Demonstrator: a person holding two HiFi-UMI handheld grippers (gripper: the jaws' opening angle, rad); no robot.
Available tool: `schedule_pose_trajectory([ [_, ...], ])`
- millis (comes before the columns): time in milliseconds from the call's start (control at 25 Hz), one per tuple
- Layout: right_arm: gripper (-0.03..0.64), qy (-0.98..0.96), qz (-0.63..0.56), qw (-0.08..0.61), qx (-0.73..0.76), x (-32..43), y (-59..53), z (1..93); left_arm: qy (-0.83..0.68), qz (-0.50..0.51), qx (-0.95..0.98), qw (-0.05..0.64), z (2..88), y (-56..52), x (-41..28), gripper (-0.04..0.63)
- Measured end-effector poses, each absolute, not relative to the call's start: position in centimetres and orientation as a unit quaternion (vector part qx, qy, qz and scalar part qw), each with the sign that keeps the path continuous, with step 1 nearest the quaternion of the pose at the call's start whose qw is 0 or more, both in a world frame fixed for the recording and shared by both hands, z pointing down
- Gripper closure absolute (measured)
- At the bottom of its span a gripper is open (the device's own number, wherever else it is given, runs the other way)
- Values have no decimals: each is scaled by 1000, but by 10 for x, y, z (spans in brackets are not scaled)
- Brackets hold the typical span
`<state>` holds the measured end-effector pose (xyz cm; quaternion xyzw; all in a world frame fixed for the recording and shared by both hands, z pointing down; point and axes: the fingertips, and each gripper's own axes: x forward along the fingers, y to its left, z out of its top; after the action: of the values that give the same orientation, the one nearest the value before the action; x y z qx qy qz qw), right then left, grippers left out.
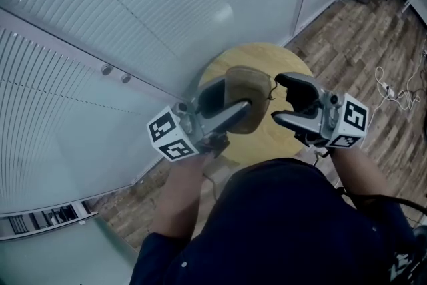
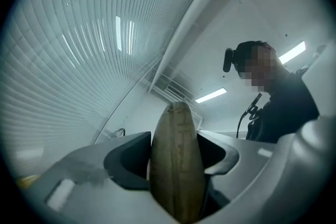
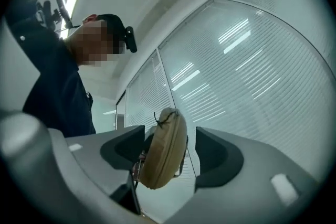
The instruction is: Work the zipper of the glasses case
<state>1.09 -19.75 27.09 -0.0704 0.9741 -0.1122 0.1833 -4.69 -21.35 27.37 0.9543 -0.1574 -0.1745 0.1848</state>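
Observation:
A tan, oval glasses case (image 1: 248,91) is held up in the air above a small round wooden table (image 1: 297,65). My left gripper (image 1: 228,103) is shut on it, one jaw on each flat side. In the left gripper view the case (image 2: 177,165) stands edge-on and fills the gap between the jaws. My right gripper (image 1: 282,100) stands open just right of the case, its jaws apart and touching nothing. A short dark pull cord (image 1: 271,93) sticks out of the case toward it. In the right gripper view the case (image 3: 164,147) sits beyond the spread jaws, with the cord (image 3: 160,117) at its top.
A glass wall with horizontal blinds (image 1: 133,23) runs along the left and back. Wood-pattern floor (image 1: 360,30) lies to the right, with white cables (image 1: 393,90) on it. The person's dark-sleeved arms and body fill the bottom of the head view.

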Motion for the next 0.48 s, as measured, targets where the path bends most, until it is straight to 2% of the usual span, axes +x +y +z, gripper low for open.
schedule_pose_trajectory([
  [160,335,961,-183,202,-53,12,-204,269,-171,-110,968,148,286,-209,-35,321],
  [200,411,957,-200,207,-43,14,-204,270,-173,-96,971,137,287,-207,-33,321],
  [360,539,949,-227,218,-13,22,-199,273,-154,-88,977,117,283,-200,-33,321],
  [400,568,950,-228,214,-8,22,-197,274,-147,-86,979,115,282,-197,-34,321],
  [480,569,952,-227,205,1,19,-193,276,-139,-77,981,111,283,-193,-34,321],
])
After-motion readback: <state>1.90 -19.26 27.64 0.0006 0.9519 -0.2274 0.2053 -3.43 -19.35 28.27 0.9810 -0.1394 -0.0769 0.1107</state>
